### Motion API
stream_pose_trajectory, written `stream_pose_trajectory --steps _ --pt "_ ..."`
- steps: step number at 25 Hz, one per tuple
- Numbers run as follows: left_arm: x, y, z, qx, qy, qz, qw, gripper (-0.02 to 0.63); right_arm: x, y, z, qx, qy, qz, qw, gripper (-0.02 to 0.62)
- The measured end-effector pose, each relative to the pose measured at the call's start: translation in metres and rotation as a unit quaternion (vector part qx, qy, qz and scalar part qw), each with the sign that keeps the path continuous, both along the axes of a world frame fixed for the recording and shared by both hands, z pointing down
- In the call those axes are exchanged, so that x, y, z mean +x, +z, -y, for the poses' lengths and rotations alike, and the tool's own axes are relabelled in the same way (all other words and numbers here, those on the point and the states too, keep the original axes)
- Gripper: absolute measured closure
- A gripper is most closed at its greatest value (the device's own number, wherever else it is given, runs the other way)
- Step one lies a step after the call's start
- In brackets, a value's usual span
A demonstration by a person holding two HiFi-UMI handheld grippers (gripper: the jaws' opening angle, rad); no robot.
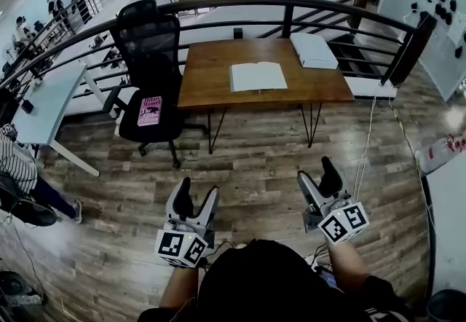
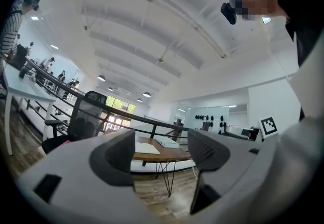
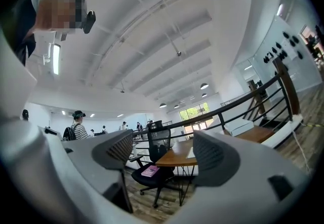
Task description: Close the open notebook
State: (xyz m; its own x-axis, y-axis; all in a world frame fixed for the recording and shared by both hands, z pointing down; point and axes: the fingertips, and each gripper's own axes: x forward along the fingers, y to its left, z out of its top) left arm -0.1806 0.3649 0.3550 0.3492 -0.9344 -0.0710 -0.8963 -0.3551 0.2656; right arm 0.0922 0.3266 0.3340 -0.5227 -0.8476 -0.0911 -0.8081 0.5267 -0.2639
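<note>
An open notebook [image 1: 258,76] with white pages lies flat in the middle of a wooden table [image 1: 211,87], well ahead of me across the plank floor. My left gripper [image 1: 196,193] and right gripper [image 1: 317,176] are held low in front of my body, far short of the table, both open with nothing between their jaws. In the left gripper view the left gripper [image 2: 161,153] frames the notebook [image 2: 147,148] on the distant table. In the right gripper view the right gripper [image 3: 159,154] frames the table [image 3: 177,157] and the chair beside it.
A black office chair [image 1: 149,58] with a pink book [image 1: 149,111] on its seat stands at the table's left end. A white box [image 1: 313,49] sits on the table's far right corner. A black railing [image 1: 291,1] runs behind. A white desk [image 1: 44,105] and a seated person [image 1: 18,167] are at left.
</note>
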Motion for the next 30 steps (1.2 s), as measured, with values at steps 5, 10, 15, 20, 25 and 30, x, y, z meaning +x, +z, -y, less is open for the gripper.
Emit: stream_pose_trajectory --steps 5,10,15,20,25,30 --pt "-0.012 0.014 0.012 -0.018 0.002 -0.011 0.9998 0.291 0.000 -0.002 0.002 0.000 0.018 -0.010 1.000 0.225" --pt "-0.011 0.023 0.031 -0.028 0.008 -0.009 0.9995 0.291 0.009 0.010 0.019 -0.009 0.028 -0.001 1.000 0.225" --pt "-0.001 0.019 0.067 -0.023 -0.001 -0.012 0.9997 0.291 0.016 0.017 0.062 -0.015 0.014 -0.007 1.000 0.228" --pt "0.007 0.012 0.111 -0.020 -0.023 -0.012 0.9995 0.291 0.022 0.012 0.118 -0.011 -0.006 -0.003 1.000 0.253" --pt "0.022 0.007 0.152 -0.023 -0.042 -0.022 0.9986 0.291 0.033 0.011 0.160 -0.010 -0.023 0.001 1.000 0.256" --pt "0.043 0.007 0.185 -0.028 -0.056 -0.020 0.9978 0.291 0.051 0.017 0.197 -0.016 -0.034 0.000 0.999 0.281"
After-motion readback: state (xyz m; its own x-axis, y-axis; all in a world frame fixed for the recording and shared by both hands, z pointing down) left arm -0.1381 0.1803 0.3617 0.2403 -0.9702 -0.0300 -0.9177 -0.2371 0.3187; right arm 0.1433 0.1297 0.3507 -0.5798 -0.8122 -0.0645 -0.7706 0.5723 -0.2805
